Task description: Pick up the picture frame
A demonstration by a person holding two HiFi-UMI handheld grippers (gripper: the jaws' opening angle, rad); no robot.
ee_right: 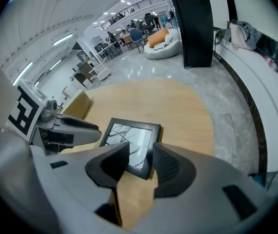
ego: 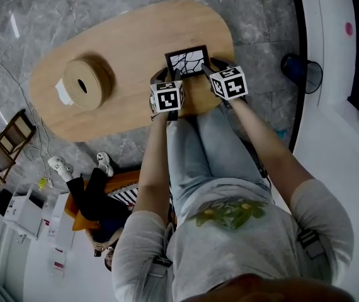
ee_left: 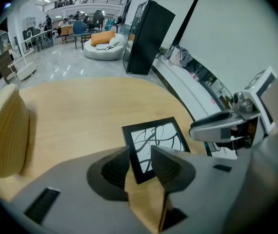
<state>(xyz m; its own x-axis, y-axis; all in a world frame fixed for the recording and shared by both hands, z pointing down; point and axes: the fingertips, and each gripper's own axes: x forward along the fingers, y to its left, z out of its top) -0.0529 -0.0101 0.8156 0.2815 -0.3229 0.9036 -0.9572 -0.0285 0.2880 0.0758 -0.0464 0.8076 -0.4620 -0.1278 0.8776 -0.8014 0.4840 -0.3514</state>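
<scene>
The picture frame (ego: 188,61) lies flat on the table (ego: 129,36), close to the table's near edge, where the left gripper (ee_left: 140,156) and right gripper (ee_right: 140,152) each have jaws apart around one frame corner

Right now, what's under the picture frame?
The picture frame lies on the wooden table, with bare wood showing beside it. Whatever sits directly beneath, such as a stand, is covered by the frame itself.

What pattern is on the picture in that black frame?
The picture frame holds black curving lines on white, like branches; clearest in the left gripper view.
</scene>
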